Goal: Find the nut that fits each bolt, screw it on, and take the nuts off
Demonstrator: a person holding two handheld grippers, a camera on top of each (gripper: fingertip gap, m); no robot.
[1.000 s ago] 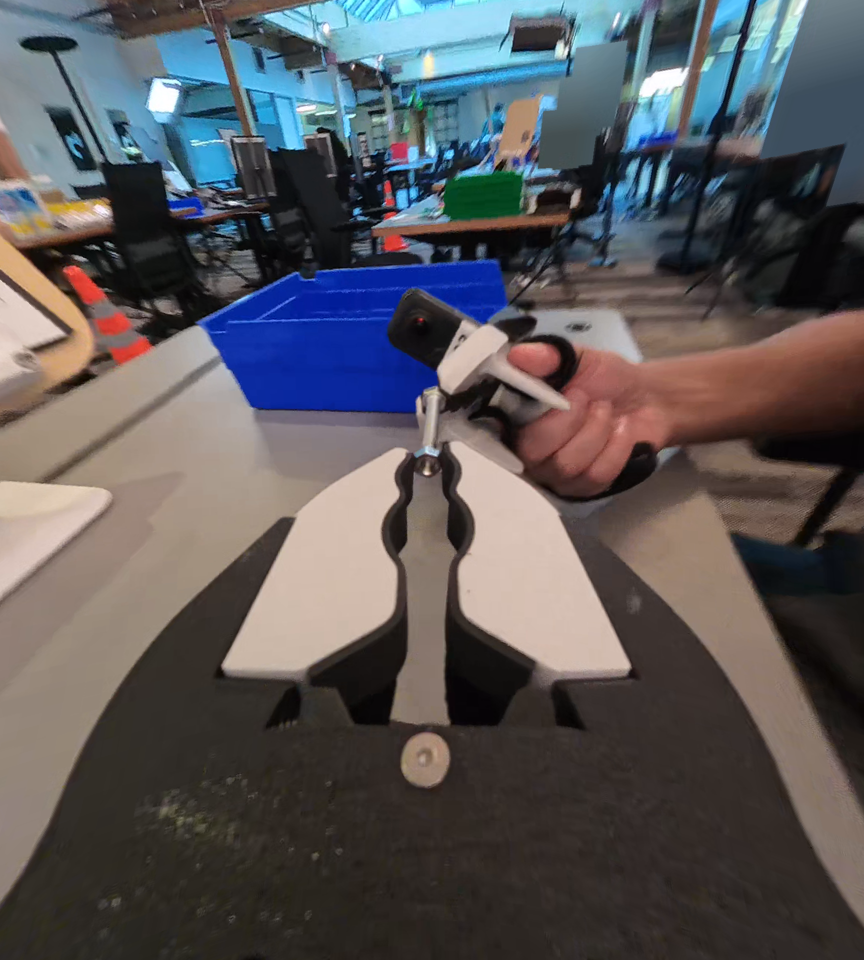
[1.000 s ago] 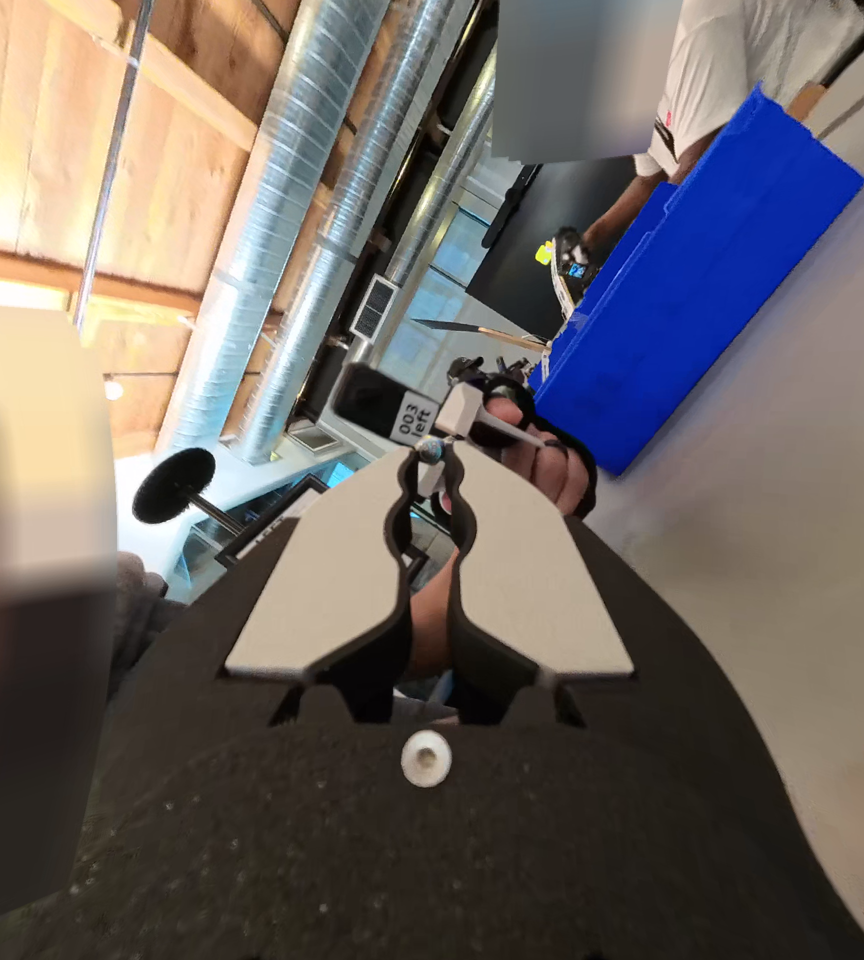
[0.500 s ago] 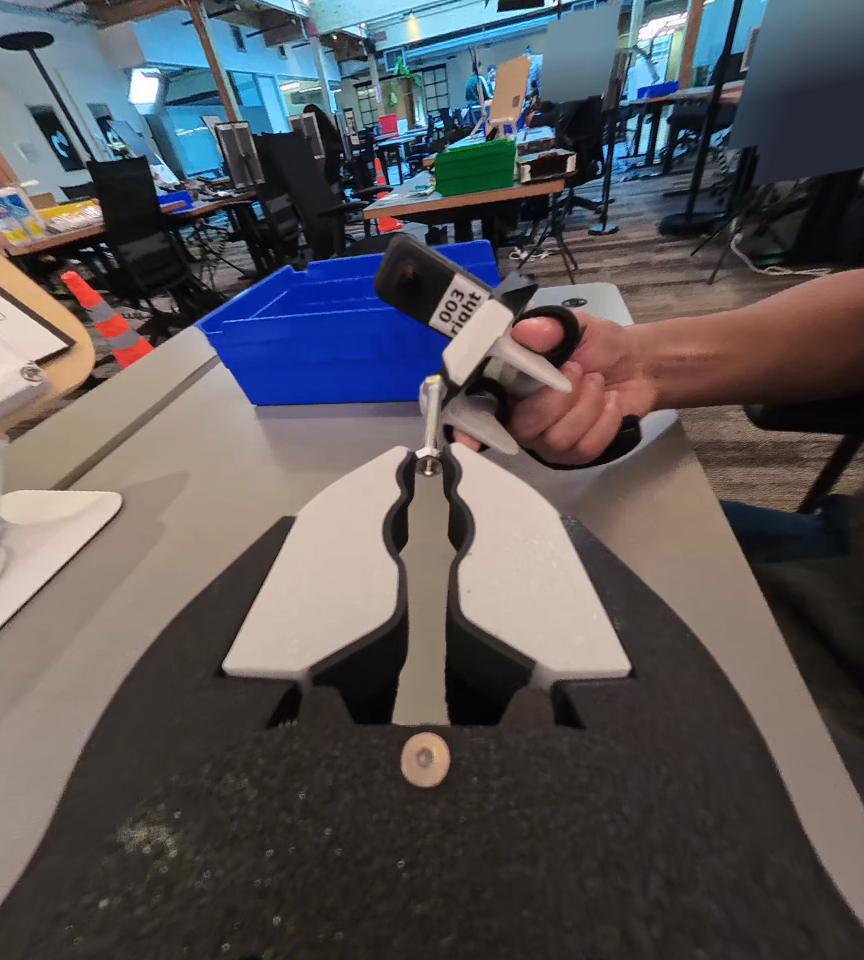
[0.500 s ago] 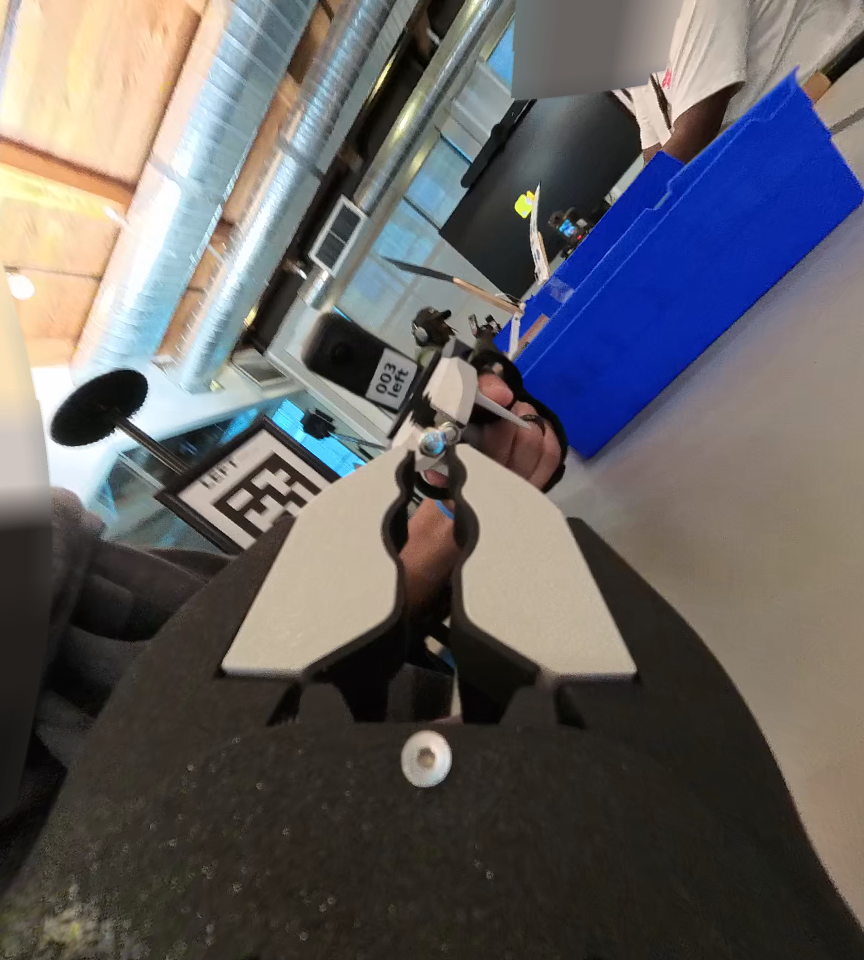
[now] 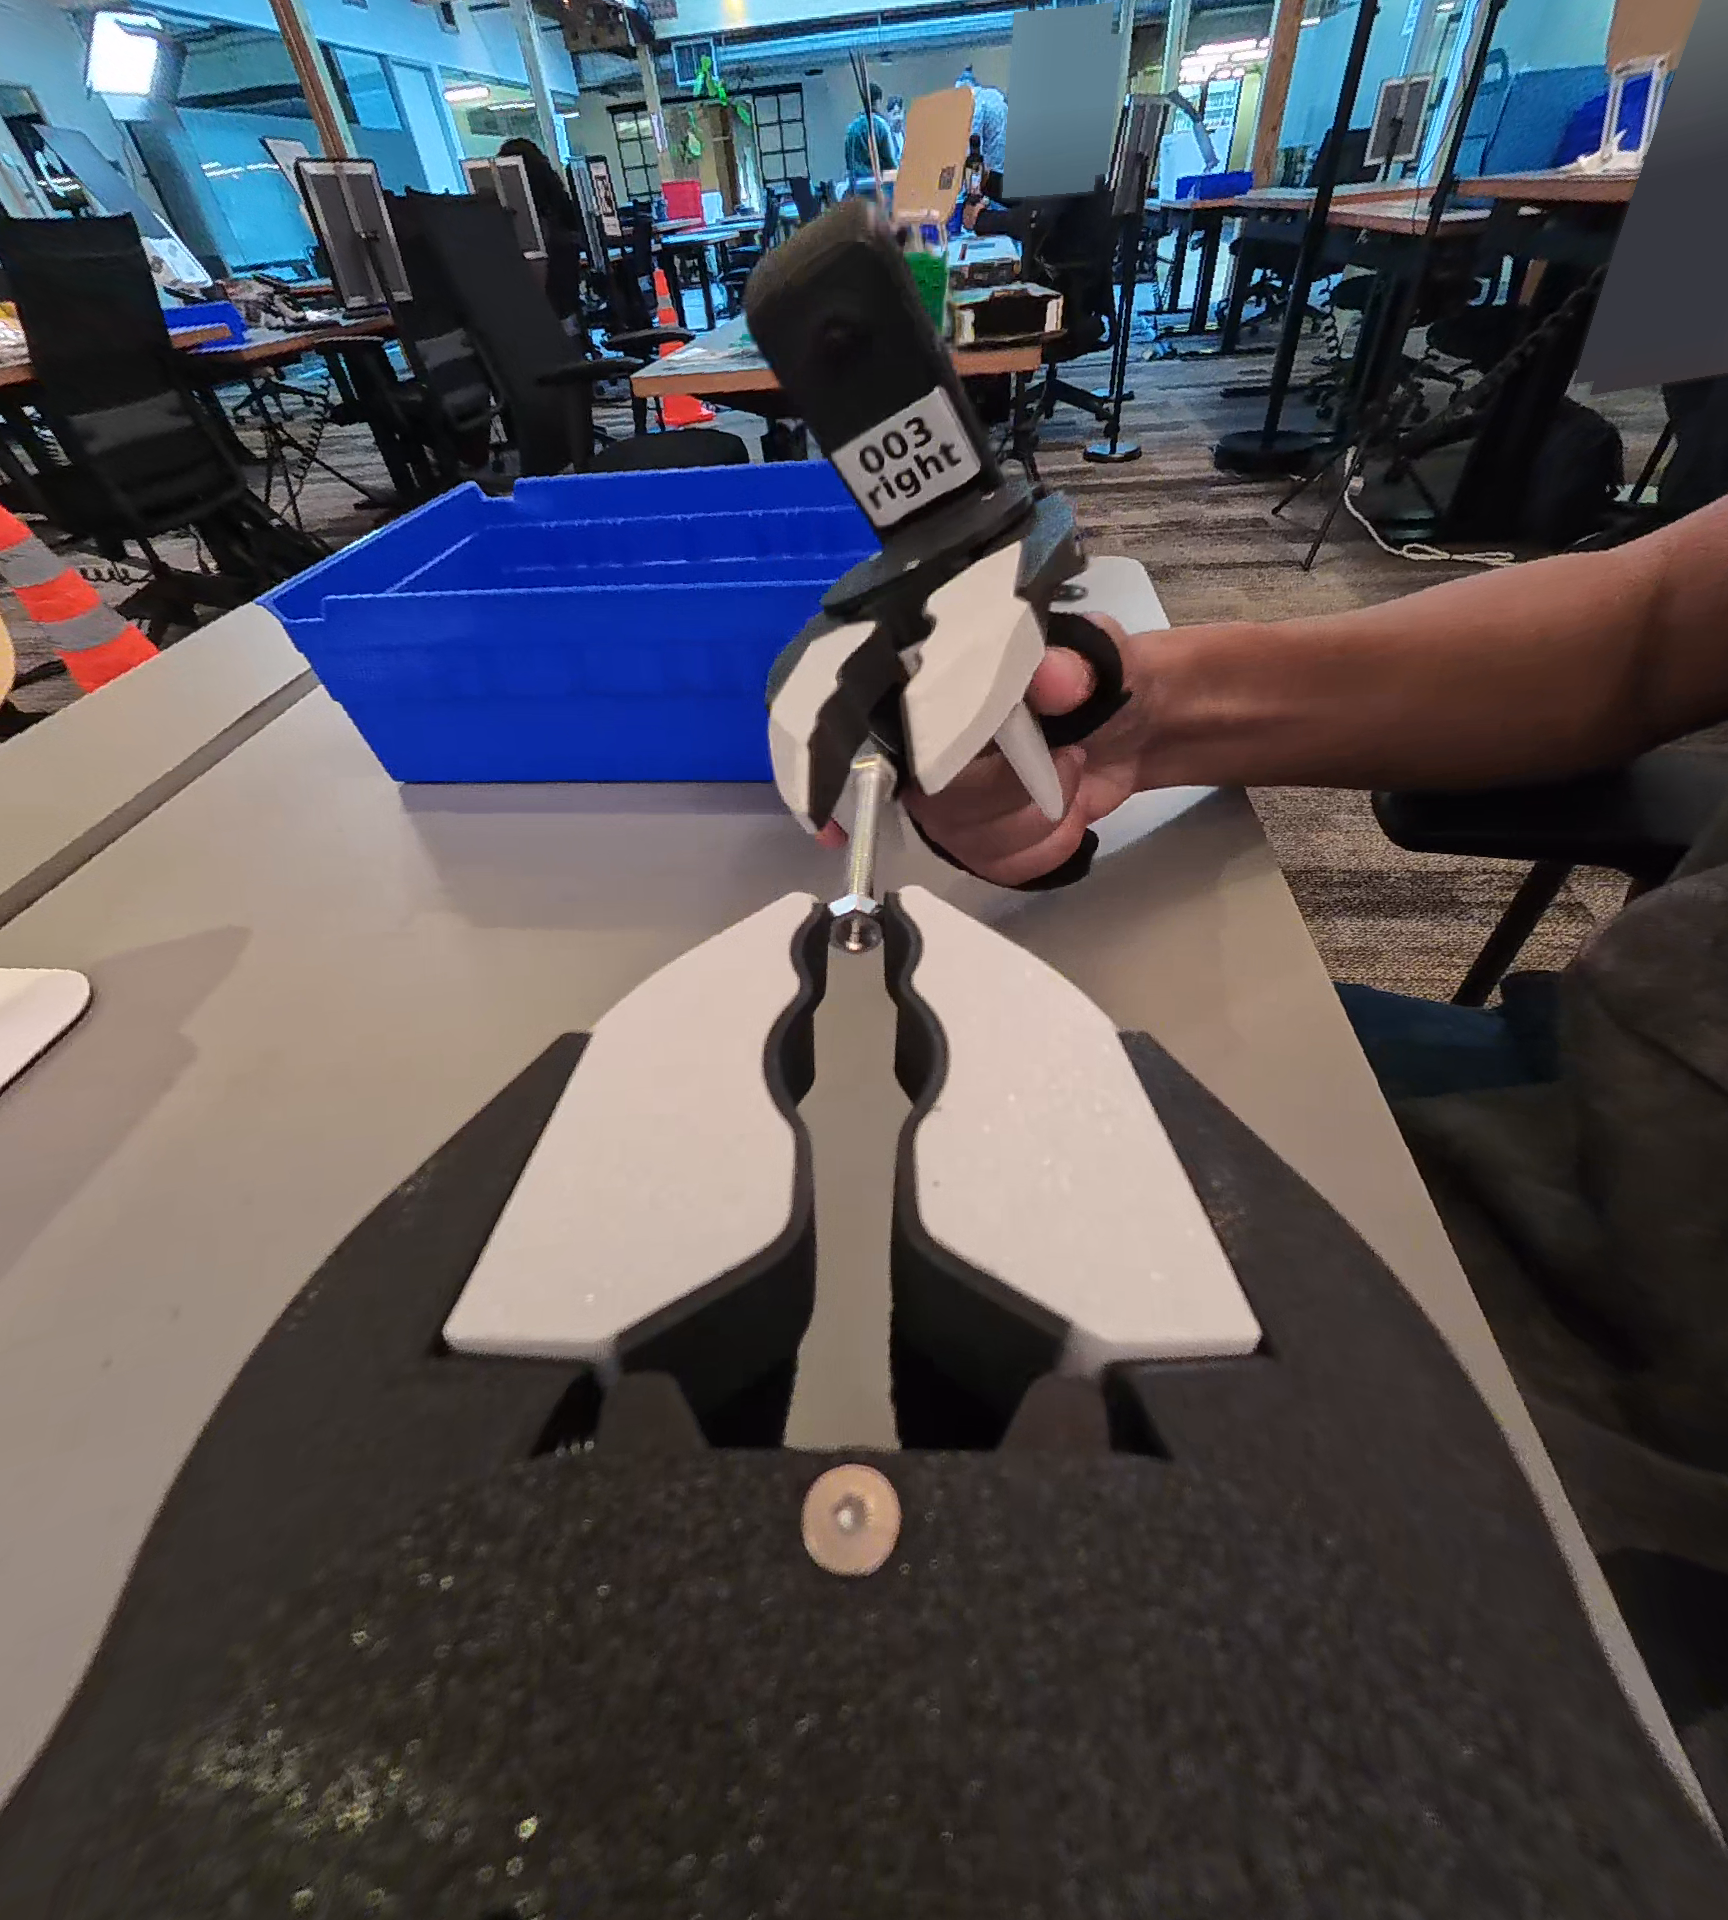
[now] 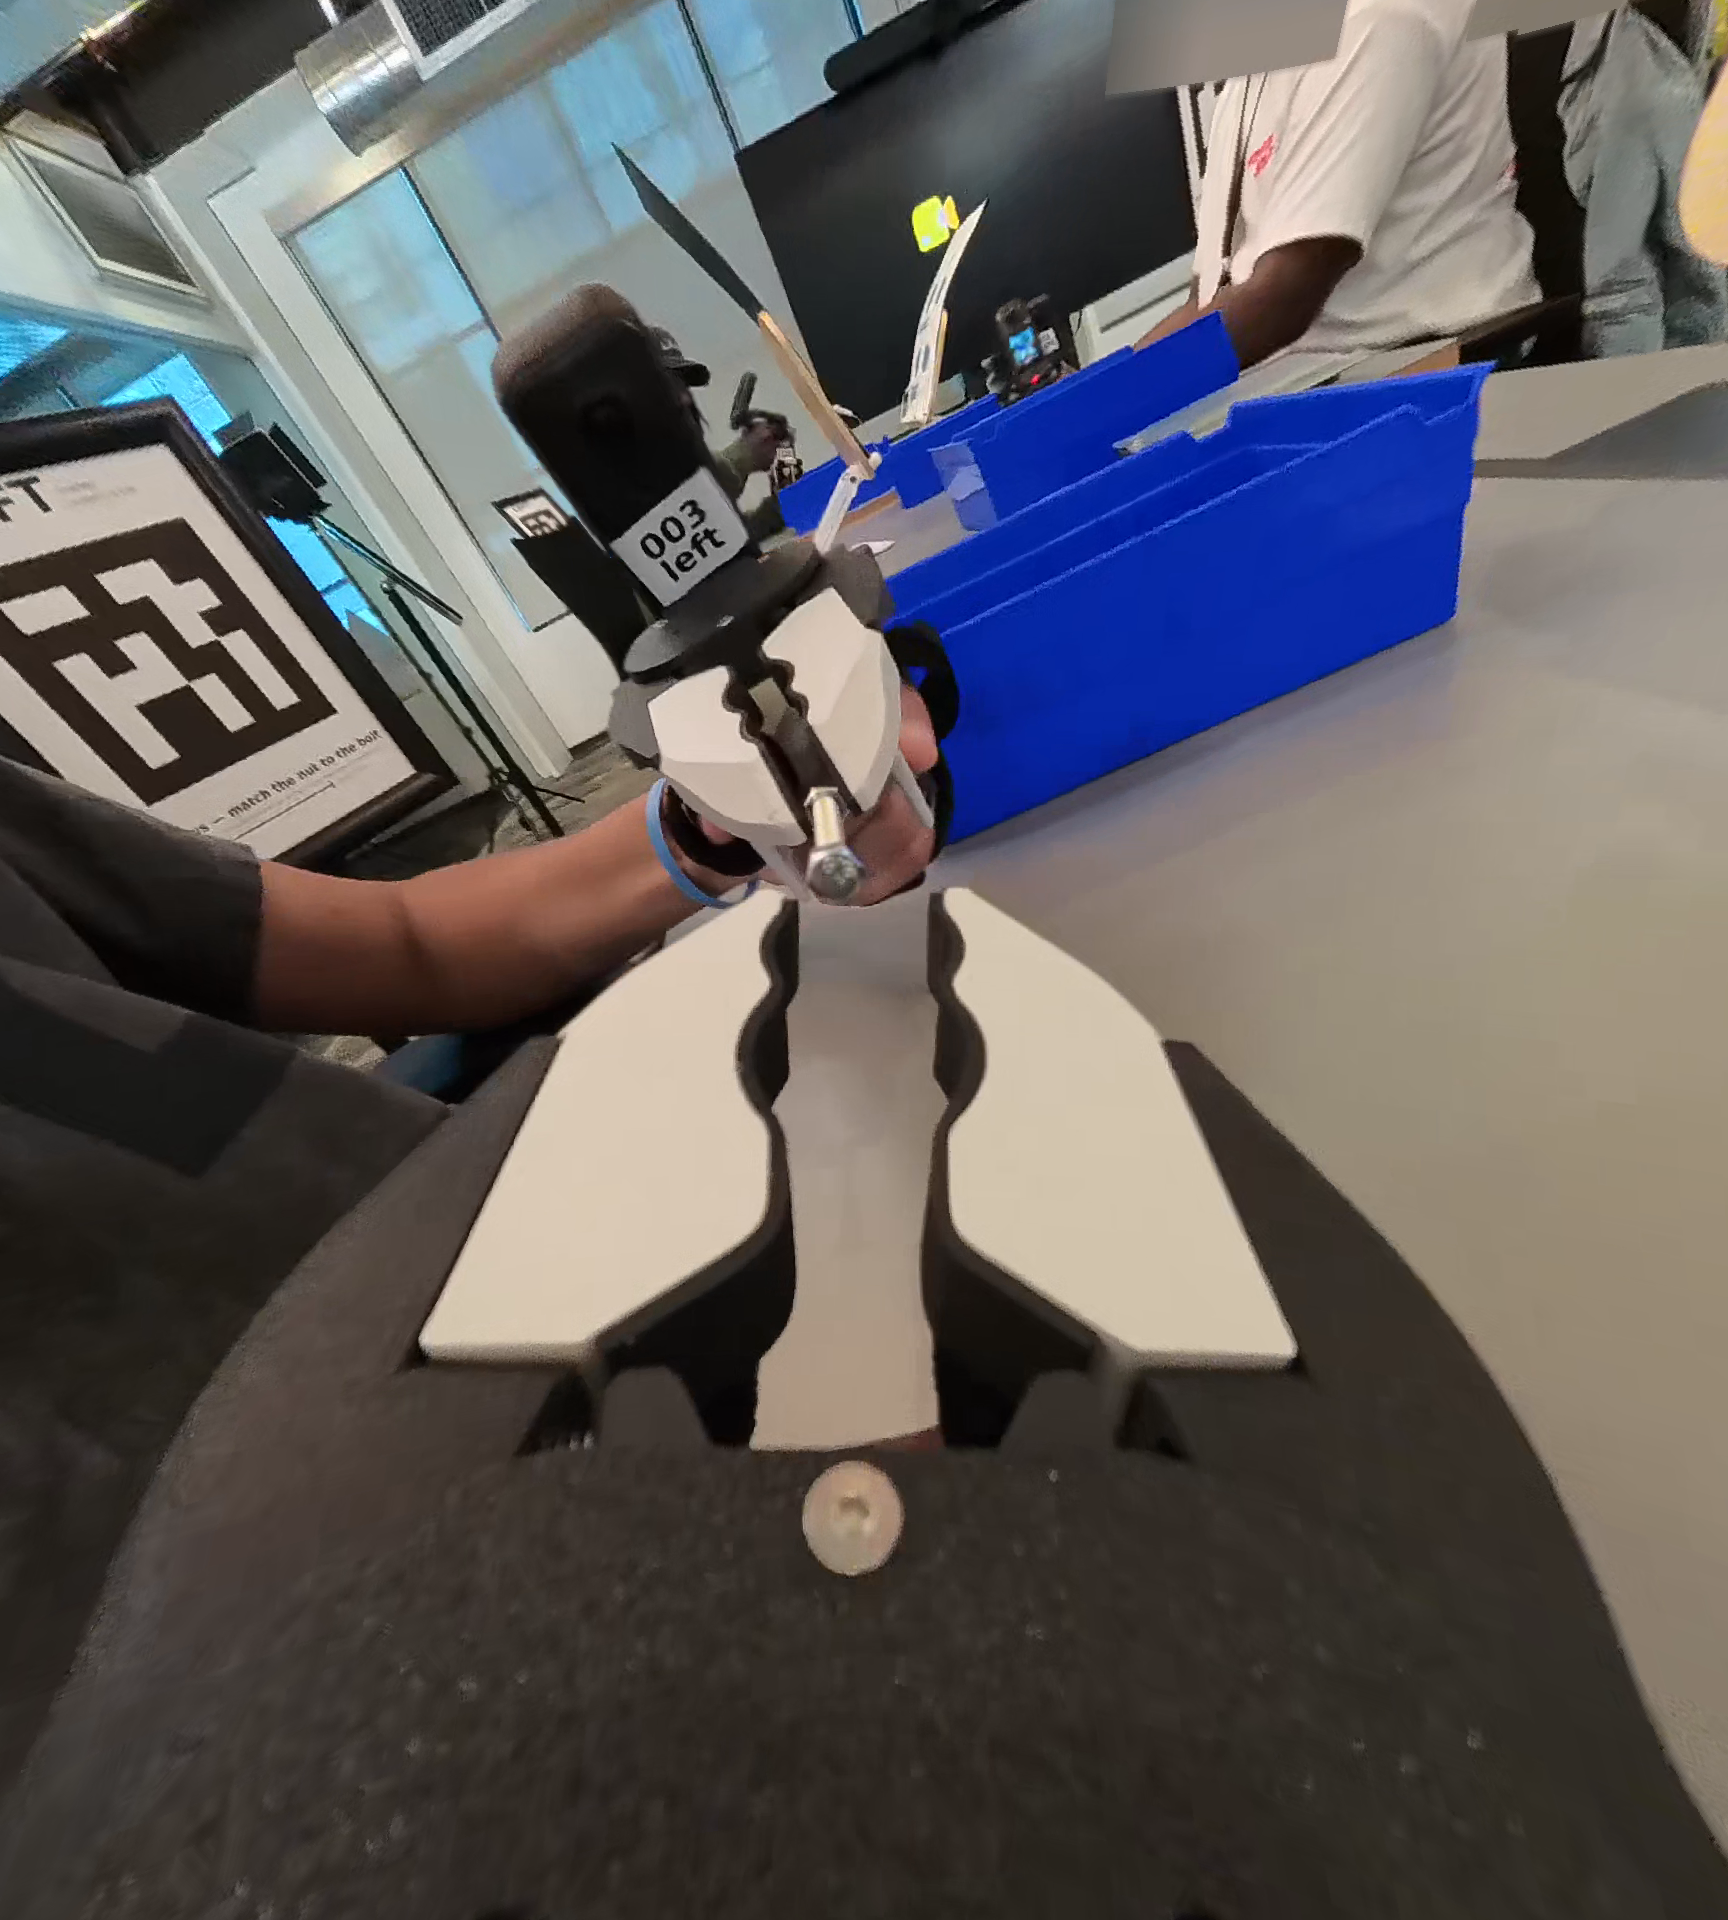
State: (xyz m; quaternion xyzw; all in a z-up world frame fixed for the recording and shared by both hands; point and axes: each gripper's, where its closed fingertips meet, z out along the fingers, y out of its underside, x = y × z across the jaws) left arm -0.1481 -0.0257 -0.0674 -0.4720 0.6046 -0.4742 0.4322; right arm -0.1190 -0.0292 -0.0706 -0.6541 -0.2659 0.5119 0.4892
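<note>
The long silver metal bolt (image 5: 868, 831) is up in the air above the grey table (image 5: 372, 935). It is in front of the blue plastic bin (image 5: 569, 675), which sits at the far edge of the table. A small silver six-sided nut (image 5: 854, 921) sits on the threaded end of the bolt.

The left gripper (image 5: 855, 916), with its white fingers and black pads, has its jaws almost closed. Its tips pinch the nut, and the rest of the bolt sticks out past them.

The right gripper (image 6: 858, 920) has its jaws apart with a clear gap, and nothing is pinched between them. In the right wrist view, the bolt's six-sided head (image 6: 834, 868) sits just past the tips of these fingers. It looks free of them, but the pictures do not show this for sure.

The step in hand looks like turning the bolt and the nut against each other. The right gripper seems to be between two turns. The pictures do not show whether the nut is going on or coming off.

Next, the right gripper probably needs to slide its tips around the bolt's head, squeeze it tight and twist. The left gripper should hold the nut steady. The head is small and smooth, so the grip has to be straight or the bolt could slip.
</note>
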